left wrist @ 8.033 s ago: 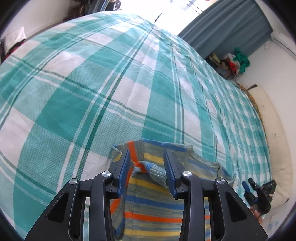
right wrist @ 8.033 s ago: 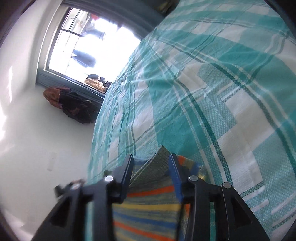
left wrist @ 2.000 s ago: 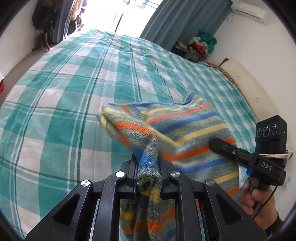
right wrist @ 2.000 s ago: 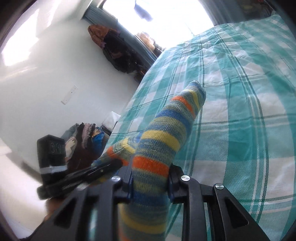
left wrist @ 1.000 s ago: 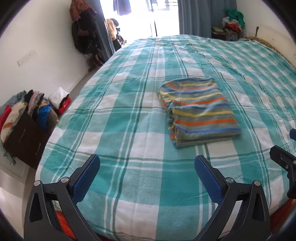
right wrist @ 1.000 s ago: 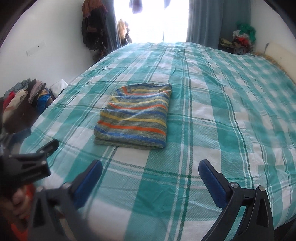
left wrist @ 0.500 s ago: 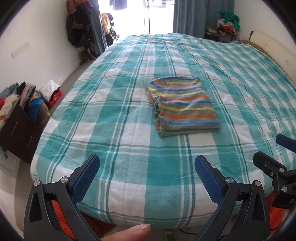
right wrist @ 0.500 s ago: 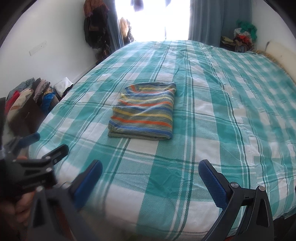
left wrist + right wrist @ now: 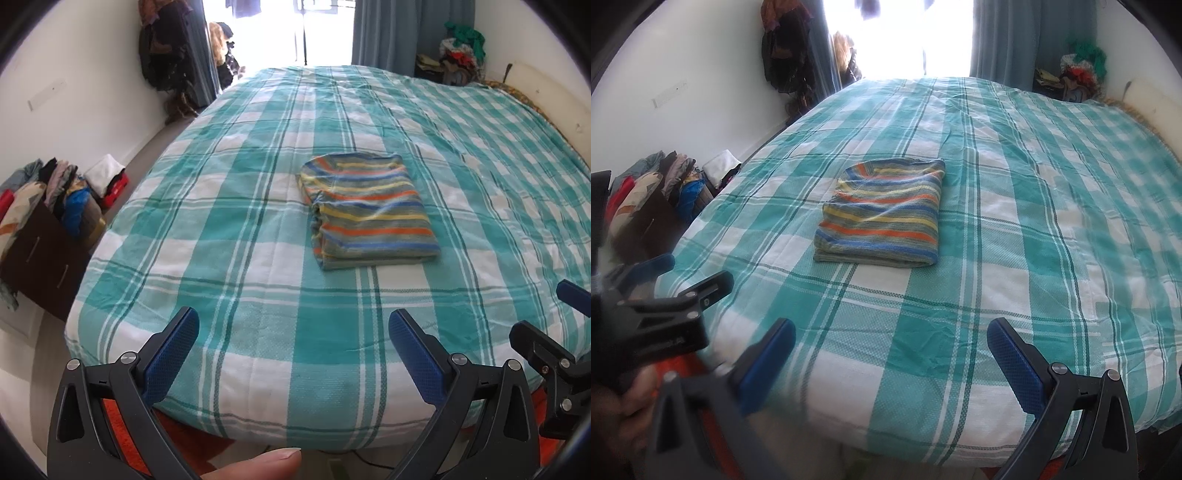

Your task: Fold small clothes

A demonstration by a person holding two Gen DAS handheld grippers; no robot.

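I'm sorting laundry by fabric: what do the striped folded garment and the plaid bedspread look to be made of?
Striped garment: likely a soft knit, wool or acrylic; matte, slightly fuzzy stripes and thick rounded fold edges. Plaid bedspread: probably woven cotton; matte, with a visible dotted weave in the teal and white squares. The exact fibre cannot be told for either.

Teal plaid bed, white walls, bright window, blue curtain.

Left claw, right claw: black frames, blue textured pads, silver screws; bare fingertip.
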